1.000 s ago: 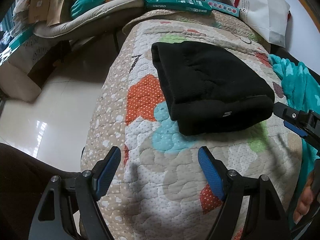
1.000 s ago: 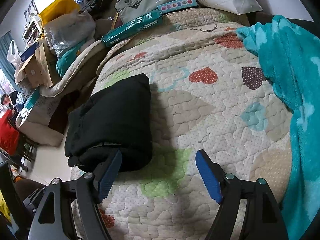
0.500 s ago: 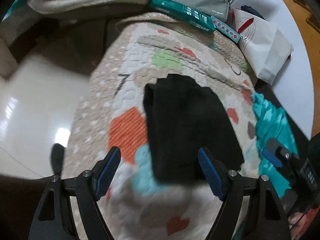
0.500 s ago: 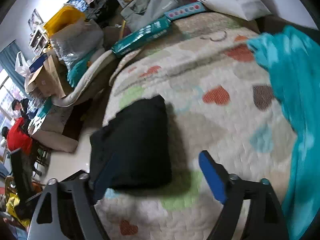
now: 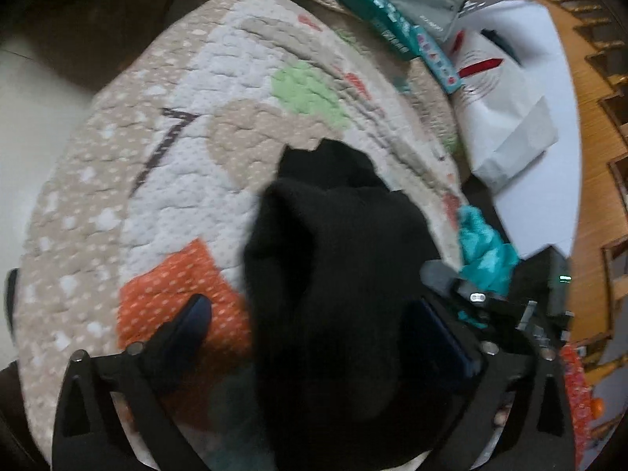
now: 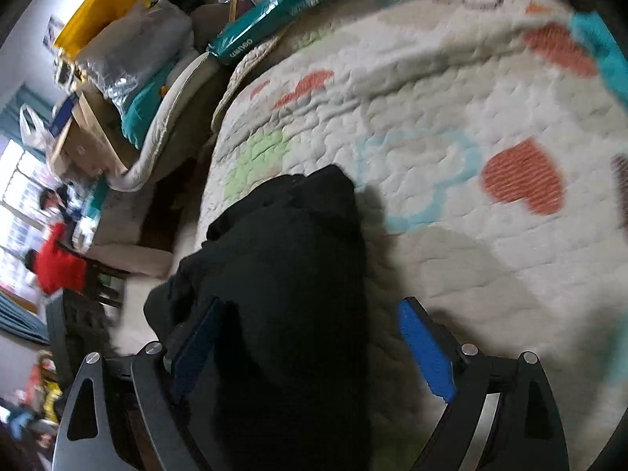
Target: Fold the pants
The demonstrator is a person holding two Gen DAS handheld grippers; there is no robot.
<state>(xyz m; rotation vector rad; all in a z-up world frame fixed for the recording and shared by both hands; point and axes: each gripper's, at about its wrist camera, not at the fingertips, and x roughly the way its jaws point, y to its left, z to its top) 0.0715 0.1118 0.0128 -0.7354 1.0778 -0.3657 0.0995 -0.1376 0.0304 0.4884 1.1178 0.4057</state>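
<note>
While both spread wide, left claw (image 5: 314, 337) and right claw (image 6: 314, 349) straddle folded black pants (image 6: 286, 274) (ungripped), quilt (image 6: 451, 117) beneath.

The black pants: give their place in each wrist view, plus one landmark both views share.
Left wrist view: black pants fill the lower centre, between the left tongs, on the quilt.
Right wrist view: black pants sit lower left of centre, between the right tongs.
Shared landmark: teal box at the far edge.
</note>
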